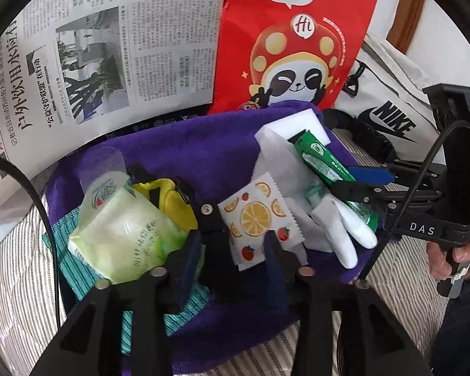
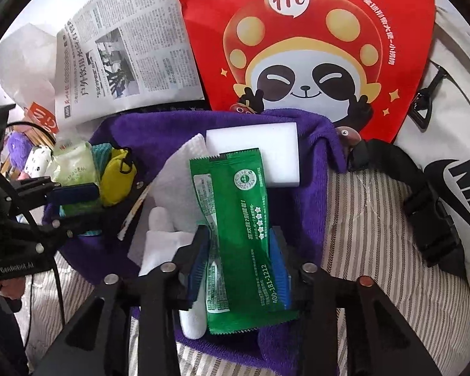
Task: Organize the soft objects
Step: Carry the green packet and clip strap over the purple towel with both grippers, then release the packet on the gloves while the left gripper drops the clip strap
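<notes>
A purple towel [image 1: 188,153] lies on the striped bedding and bears several soft items. My left gripper [image 1: 232,250] is open low over it, between a pale green wipes pack [image 1: 125,235] and a fruit-print sachet [image 1: 257,219]. My right gripper [image 2: 239,257] is shut on a green packet [image 2: 235,219], its jaws on either side of it; it also shows in the left wrist view [image 1: 354,185]. A white glove [image 1: 344,232] lies under the packet. A white sponge block [image 2: 266,147] and a yellow pouch [image 2: 116,178] lie on the towel too.
A newspaper [image 1: 94,62] and a red panda bag [image 1: 297,40] stand behind the towel. A white Nike bag [image 2: 454,156] with a black strap and buckle [image 2: 429,219] lies at right. Striped bedding [image 2: 360,219] surrounds the towel. Plush toys [image 2: 25,156] sit far left.
</notes>
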